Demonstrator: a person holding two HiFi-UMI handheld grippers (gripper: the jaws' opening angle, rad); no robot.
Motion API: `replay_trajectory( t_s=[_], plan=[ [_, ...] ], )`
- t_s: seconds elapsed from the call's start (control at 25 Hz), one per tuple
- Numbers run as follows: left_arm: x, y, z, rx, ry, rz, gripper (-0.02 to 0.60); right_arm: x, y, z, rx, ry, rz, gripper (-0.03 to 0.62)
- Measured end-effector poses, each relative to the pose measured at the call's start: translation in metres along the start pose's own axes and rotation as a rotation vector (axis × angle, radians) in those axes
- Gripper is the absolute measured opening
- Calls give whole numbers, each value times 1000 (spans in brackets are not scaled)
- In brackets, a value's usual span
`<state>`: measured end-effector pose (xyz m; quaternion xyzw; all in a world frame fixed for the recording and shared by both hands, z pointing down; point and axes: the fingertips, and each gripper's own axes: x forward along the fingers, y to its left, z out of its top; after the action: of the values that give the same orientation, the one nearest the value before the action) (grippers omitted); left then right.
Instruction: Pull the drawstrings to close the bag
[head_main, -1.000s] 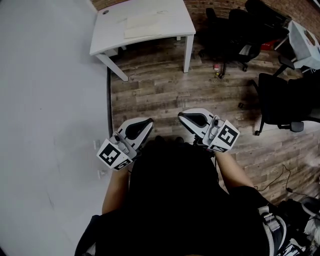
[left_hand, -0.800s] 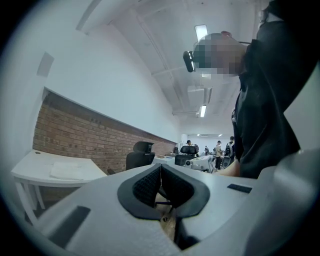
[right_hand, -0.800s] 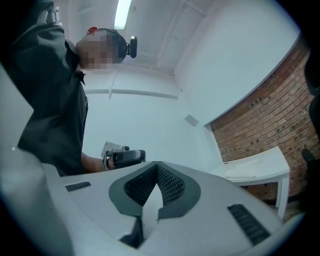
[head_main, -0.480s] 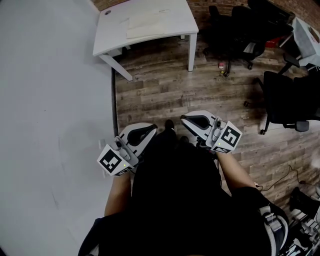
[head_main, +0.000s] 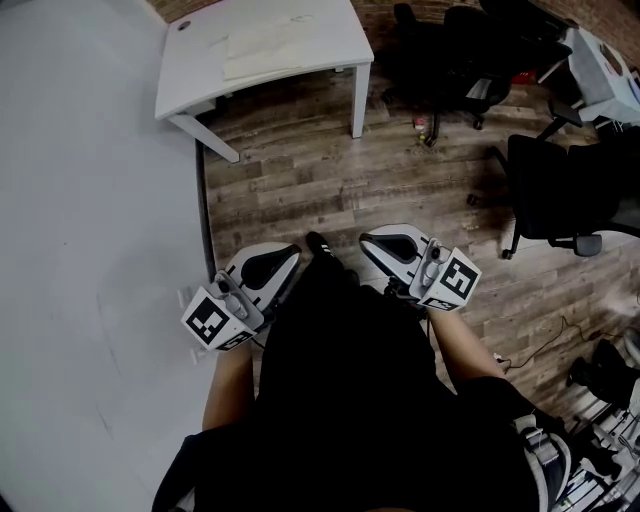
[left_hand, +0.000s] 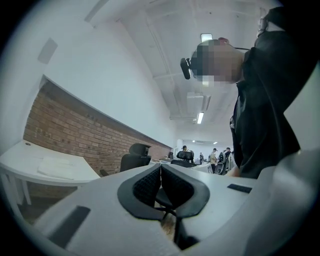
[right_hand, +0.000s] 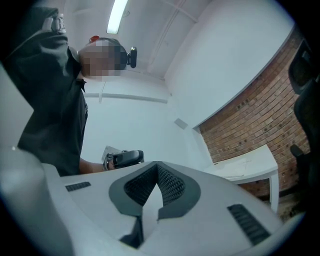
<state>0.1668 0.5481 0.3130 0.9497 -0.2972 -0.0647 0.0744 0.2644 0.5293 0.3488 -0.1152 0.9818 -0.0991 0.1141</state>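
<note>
So: L gripper (left_hand: 160, 168), R gripper (right_hand: 157, 168) closed.

In the middle of the head view, the left gripper (head_main: 285, 262) and right gripper (head_main: 378, 240) sit side by side, near each other, aimed toward the frame's top. Each has its 2 jaws pressed together on nothing. The bare left forearm (head_main: 225, 385) and right forearm (head_main: 465, 350) trail down-frame.

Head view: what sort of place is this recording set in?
Probably an open-plan office: a white desk and black office chairs stand on wood-plank flooring, and the left gripper view shows a brick wall.
</note>
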Motion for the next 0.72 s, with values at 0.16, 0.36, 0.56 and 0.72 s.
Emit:
replay_trajectory(
  t_s=[0.16, 0.36, 0.56, 0.72],
  plan=[
    [-4, 32, -4, -43, -51, 34, 18, 11, -16, 7, -9, -21, 22, 6],
    [1, 67, -18, -65, -43, 32, 18, 27, -57, 8, -29, -12, -42, 6],
    [16, 118, -16, -86, -65, 44, 18, 41, -108, 14, -33, -14, -132, 6],
    [31, 160, -9, -91, -80, 35, 18, 54, -153, 24, -41, -7, -195, 6]
  ],
)
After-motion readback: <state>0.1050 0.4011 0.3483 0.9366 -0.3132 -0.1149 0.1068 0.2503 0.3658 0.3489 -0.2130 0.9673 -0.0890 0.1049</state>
